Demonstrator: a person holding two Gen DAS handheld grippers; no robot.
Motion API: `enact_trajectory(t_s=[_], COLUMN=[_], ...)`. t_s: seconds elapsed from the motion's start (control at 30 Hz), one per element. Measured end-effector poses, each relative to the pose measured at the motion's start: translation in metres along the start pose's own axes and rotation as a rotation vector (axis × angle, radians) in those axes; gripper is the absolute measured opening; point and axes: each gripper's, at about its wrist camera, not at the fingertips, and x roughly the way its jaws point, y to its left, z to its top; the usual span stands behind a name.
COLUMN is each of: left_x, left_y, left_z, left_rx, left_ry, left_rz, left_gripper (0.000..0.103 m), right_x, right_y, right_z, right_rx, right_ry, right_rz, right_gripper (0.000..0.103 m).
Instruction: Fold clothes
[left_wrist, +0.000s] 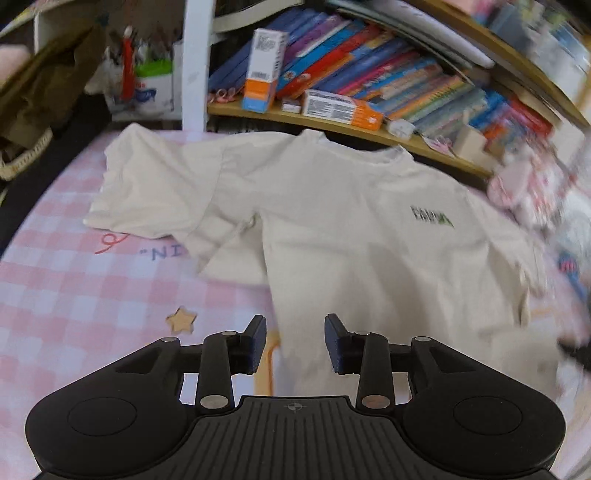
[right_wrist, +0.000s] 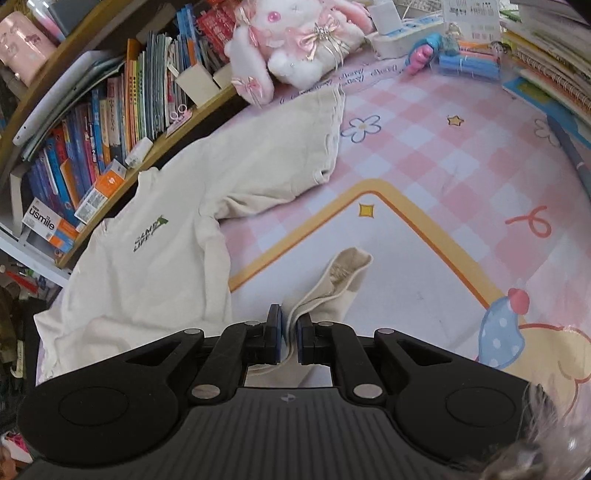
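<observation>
A cream T-shirt (left_wrist: 332, 236) with a small dark chest logo lies spread front up on a pink checked mat (left_wrist: 74, 302), collar toward the bookshelf. My left gripper (left_wrist: 295, 343) is open and empty, hovering over the shirt's lower left part near its hem. In the right wrist view the same T-shirt (right_wrist: 155, 266) lies at the left with one sleeve stretched toward the far side. My right gripper (right_wrist: 290, 338) is shut on a bunched corner of the shirt's hem (right_wrist: 336, 280), lifted over the mat (right_wrist: 461, 155).
A low bookshelf (left_wrist: 369, 74) packed with books and boxes runs along the far edge. A pink plush rabbit (right_wrist: 295, 40) sits by the shelf end. Stacked books (right_wrist: 546, 62) and toys line the right side. A brown bag (left_wrist: 40, 88) stands at the far left.
</observation>
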Motion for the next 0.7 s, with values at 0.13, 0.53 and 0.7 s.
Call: enact_trajectory(t_s=[0.13, 0.53, 0.7], left_x=[-0.010, 0.026, 0.044], left_y=[-0.023, -0.119, -0.128], left_z=[-0.020, -0.054, -0.057], left_rx=[0.210, 0.677, 0.716], left_ry=[-0.016, 0.018, -0.068], left_rz=[0.009, 0.008, 0.152], left_gripper=[0.035, 0.049, 0.054], right_x=[0.002, -0.007, -0.010], right_y=[-0.003, -0.007, -0.013], right_z=[0.000, 0.005, 0.005], right_rx=[-0.007, 0.045, 0.098], right_ry=[0.013, 0.039, 0.045], right_rz=[0.010, 0.032, 0.049], right_gripper=[0.009, 0.013, 0.013])
